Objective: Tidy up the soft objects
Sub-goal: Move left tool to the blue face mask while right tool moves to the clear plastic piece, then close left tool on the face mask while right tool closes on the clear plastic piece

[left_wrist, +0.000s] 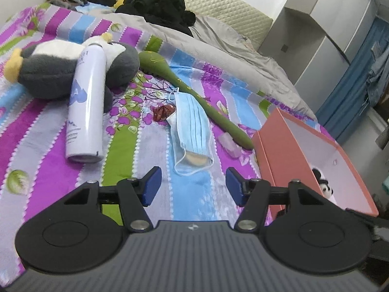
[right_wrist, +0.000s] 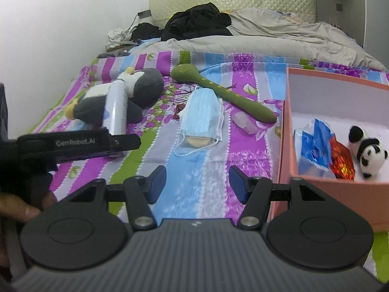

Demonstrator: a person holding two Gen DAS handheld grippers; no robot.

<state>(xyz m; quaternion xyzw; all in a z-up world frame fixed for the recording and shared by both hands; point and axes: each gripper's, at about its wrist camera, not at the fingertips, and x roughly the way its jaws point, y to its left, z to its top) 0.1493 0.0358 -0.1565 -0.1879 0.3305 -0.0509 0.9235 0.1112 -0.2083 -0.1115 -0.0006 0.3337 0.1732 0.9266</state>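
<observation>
your left tongs (left_wrist: 193,186) and right tongs (right_wrist: 197,185) both stand spread with nothing between the pads, hovering over the striped bed sheet (left_wrist: 48,160) just short of the blue face mask (left_wrist: 192,124).

the mask lies just left of the pink box (right_wrist: 287,131), draped over something pale and round that peeks out at its near edge. you should find it very light, limp and thin, so pinch a bunched fold or the pleated middle, not a loose ear loop, which would likely let it swing. the penguin plush (left_wrist: 60,70), farther left of the box, looks squashy and light; take it by the body, but the white spray can (left_wrist: 85,107) leans on it and may roll.

what the mask covers you cannot identify. the small clear piece (right_wrist: 244,121) beside the box is blurred. the left-wrist view shows only part of the panda plush (right_wrist: 364,150) in the box.
</observation>
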